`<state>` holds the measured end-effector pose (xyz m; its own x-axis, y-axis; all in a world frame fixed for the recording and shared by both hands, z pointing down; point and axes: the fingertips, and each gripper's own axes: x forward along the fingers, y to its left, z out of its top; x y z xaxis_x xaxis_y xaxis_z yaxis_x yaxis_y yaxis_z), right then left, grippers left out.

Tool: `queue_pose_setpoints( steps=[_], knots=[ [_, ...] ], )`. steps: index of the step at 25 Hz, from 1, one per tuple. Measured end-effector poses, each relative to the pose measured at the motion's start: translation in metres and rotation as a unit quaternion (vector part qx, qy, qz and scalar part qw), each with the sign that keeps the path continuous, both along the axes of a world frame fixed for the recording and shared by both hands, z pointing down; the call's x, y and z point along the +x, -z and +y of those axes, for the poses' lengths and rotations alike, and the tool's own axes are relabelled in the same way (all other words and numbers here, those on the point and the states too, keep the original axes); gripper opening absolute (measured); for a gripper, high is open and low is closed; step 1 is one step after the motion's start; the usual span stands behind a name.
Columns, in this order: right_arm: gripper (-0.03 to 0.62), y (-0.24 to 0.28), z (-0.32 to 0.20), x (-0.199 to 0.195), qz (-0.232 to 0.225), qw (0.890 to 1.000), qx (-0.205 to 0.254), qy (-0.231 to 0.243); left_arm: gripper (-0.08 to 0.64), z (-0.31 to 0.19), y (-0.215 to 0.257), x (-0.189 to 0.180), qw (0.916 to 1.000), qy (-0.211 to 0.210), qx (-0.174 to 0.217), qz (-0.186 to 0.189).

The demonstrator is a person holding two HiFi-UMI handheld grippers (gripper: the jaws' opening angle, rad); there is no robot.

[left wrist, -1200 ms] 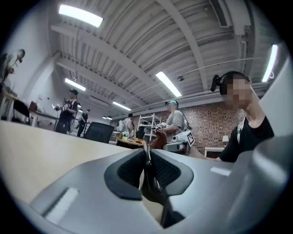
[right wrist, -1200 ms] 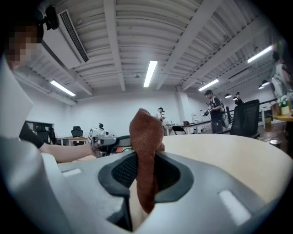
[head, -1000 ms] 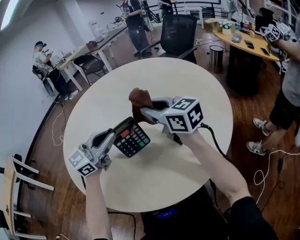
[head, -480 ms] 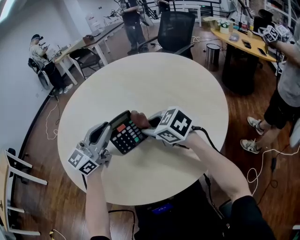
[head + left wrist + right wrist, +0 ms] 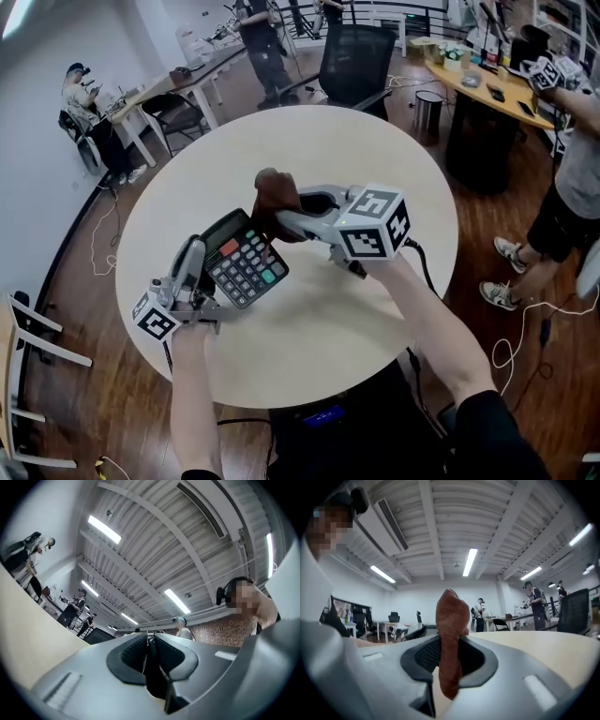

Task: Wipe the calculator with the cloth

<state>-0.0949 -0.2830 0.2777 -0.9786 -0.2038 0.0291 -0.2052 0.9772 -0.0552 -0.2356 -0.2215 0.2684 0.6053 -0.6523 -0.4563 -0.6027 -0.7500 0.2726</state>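
Presently, my left claw (image 5: 196,251) is closed almost to its limit on the calculator (image 5: 246,264), gripping it by its left edge. The left gripper view confirms this. The two jaws stand nearly together, with only a thin dark slab pinched between them, which is the calculator seen edge-on (image 5: 154,677).

The calculator is tilted. Its keypad faces up toward the head camera and its display end points away from me and to the left. It sits over the near left part of the round table (image 5: 356,159). I cannot tell whether its underside touches the tabletop.

My right claw (image 5: 281,221) is clamped on the cloth (image 5: 275,195), a reddish-brown wad. In the right gripper view the cloth (image 5: 451,634) runs as a narrow strip between the jaws and is pressed from both sides. A rounded lump of it stands above the jaw tips.

In the head view the cloth lies just beside the calculator's far right corner, next to the display. Contact between the two cannot be confirmed. The right claw's marker cube (image 5: 375,225) faces the camera above the middle of the table.

Surroundings: a black office chair (image 5: 356,58) stands beyond the table's far edge, on a wooden floor (image 5: 487,225).
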Motion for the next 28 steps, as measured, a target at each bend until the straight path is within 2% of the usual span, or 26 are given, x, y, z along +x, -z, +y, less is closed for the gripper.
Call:
queue_pose_setpoints(
  steps=[2, 4, 6, 12, 18, 21, 23, 25, 28],
  knots=[
    [0.087, 0.008, 0.009, -0.008, -0.022, 0.999, -0.010, 0.034, 0.049, 0.002, 0.004, -0.001, 0.9985, -0.018, -0.005, 0.053],
    [0.087, 0.001, 0.024, -0.016, -0.013, 0.998, -0.009, 0.068, 0.049, 0.003, 0.008, -0.001, 0.9932, -0.036, -0.010, 0.110],
    [0.087, -0.009, 0.035, -0.015, -0.007, 0.996, -0.013, 0.086, 0.049, 0.001, 0.007, -0.007, 0.9879, -0.035, -0.017, 0.150],
    [0.087, -0.023, 0.051, 0.001, -0.020, 0.993, -0.048, 0.103, 0.049, -0.008, -0.002, -0.023, 0.9752, -0.011, -0.043, 0.217],
    [0.087, -0.037, 0.071, 0.018, -0.011, 0.994, -0.041, 0.102, 0.049, -0.014, -0.008, -0.031, 0.9631, 0.019, -0.062, 0.261],
    [0.087, -0.037, 0.077, 0.031, 0.003, 0.998, 0.005, 0.067, 0.051, -0.020, -0.012, -0.037, 0.9493, 0.044, -0.072, 0.303],
    [0.087, -0.023, 0.088, 0.030, 0.000, 0.997, 0.069, 0.039, 0.051, -0.024, -0.013, -0.039, 0.9386, 0.064, -0.072, 0.331],
    [0.087, -0.007, 0.115, 0.011, 0.000, 0.989, 0.143, 0.031, 0.051, -0.022, -0.014, -0.040, 0.9284, 0.082, -0.069, 0.356],
    [0.087, -0.010, 0.151, -0.027, 0.050, 0.971, 0.231, 0.034, 0.051, -0.015, -0.015, -0.038, 0.9159, 0.088, -0.066, 0.386]
  ],
)
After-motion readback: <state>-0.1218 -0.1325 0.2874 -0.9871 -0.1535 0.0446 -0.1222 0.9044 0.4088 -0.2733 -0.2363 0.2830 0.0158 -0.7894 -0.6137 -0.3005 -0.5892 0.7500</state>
